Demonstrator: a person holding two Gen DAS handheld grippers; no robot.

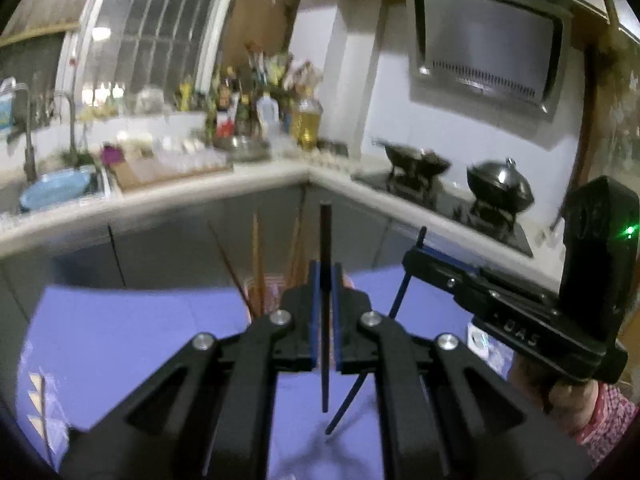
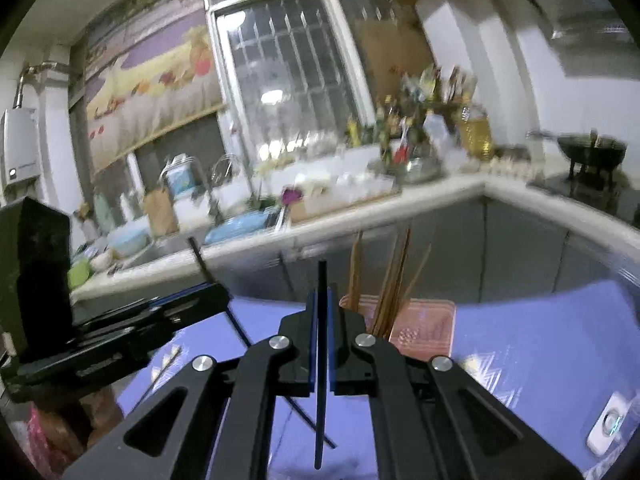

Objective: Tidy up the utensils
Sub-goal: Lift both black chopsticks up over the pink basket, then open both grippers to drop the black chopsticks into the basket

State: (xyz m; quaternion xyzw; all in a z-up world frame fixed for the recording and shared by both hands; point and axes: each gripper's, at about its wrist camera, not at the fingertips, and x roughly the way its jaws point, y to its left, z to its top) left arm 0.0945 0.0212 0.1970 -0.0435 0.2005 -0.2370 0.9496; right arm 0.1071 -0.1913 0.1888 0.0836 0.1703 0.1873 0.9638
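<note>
My left gripper [image 1: 325, 276] is shut on a dark chopstick [image 1: 325, 240] held upright above the purple table [image 1: 120, 340]. My right gripper [image 2: 321, 300] is shut on another dark chopstick [image 2: 321, 400], also upright. Each gripper shows in the other's view: the right one [image 1: 416, 256] with its chopstick [image 1: 400, 292], the left one [image 2: 216, 292] with its chopstick [image 2: 198, 254]. A pink holder [image 2: 420, 322] with several brown wooden chopsticks [image 2: 394, 280] stands just beyond both grippers; it also shows in the left wrist view [image 1: 256, 264].
A kitchen counter [image 1: 180, 192] runs behind the table with a sink, a blue bowl [image 1: 56, 188], bottles and an oil jug [image 1: 306, 122]. Woks [image 1: 500, 186] sit on the stove at right. A white device [image 2: 610, 426] lies on the table's right side.
</note>
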